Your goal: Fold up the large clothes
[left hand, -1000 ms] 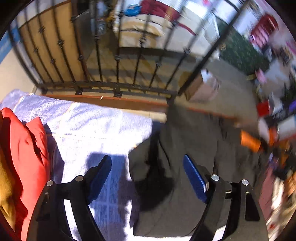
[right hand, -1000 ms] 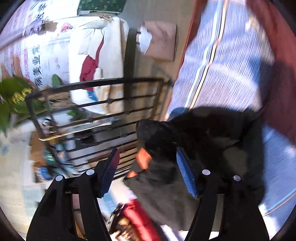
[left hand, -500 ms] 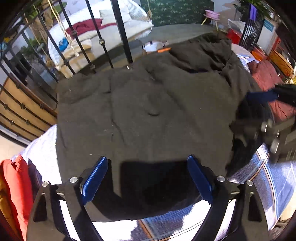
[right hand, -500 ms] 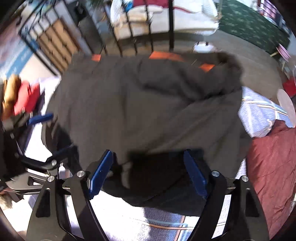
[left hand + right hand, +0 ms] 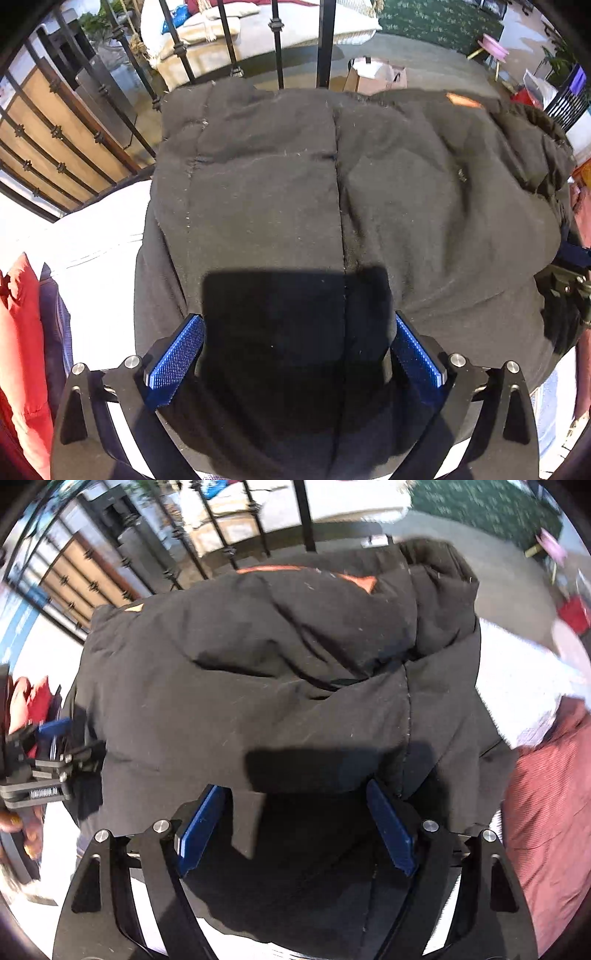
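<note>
A large black padded jacket (image 5: 332, 206) with orange trim lies spread over the bed; it also fills the right wrist view (image 5: 280, 672). My left gripper (image 5: 295, 354) is open, its blue pads either side of the jacket's near edge, with dark fabric between them. My right gripper (image 5: 295, 827) is open too, straddling the jacket's near edge on the other side. The left gripper also shows at the left edge of the right wrist view (image 5: 40, 760), and the right gripper at the right edge of the left wrist view (image 5: 565, 295).
A white striped sheet (image 5: 92, 251) covers the bed. A red pillow (image 5: 22, 332) lies at the left. A dark red cover (image 5: 546, 812) lies at the right. A black iron bed rail (image 5: 229, 44) stands beyond the jacket, with a cardboard box (image 5: 373, 74) on the floor behind it.
Both grippers have swung round to face the jacket and moved in over its near edge. The jacket now lies spread flatter across the bed.
</note>
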A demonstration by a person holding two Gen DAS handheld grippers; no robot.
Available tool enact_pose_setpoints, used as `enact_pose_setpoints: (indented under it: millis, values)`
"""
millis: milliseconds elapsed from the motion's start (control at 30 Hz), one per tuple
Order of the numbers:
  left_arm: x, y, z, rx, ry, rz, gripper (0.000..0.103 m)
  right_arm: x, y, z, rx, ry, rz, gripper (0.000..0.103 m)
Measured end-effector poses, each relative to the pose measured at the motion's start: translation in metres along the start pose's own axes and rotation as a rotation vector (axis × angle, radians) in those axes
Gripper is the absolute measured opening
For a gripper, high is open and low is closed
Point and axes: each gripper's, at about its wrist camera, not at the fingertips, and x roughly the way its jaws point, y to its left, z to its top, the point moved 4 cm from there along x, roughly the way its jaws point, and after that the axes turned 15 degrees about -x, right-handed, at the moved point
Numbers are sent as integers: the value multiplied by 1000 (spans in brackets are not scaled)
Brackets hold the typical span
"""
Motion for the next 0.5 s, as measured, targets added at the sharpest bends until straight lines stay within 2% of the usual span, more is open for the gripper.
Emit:
enact_pose_setpoints:
  millis: [67, 133, 200, 300, 500]
  values:
    - [8, -4, 1, 2, 25, 22, 98, 8, 8, 1, -11, 28, -7, 92]
    - [16, -3, 7, -6, 58, 40, 98, 19, 17, 8, -41, 80, -63, 98]
    - [22, -3, 12, -12, 98, 46, 98, 27, 22, 14, -49, 123, -116, 98]
    - [26, -2, 17, -12, 132, 32, 98, 32, 23, 18, -36, 142, -128, 98]
    - [28, 1, 15, 1, 111, 22, 98, 36, 34, 20, -71, 126, -164, 98]
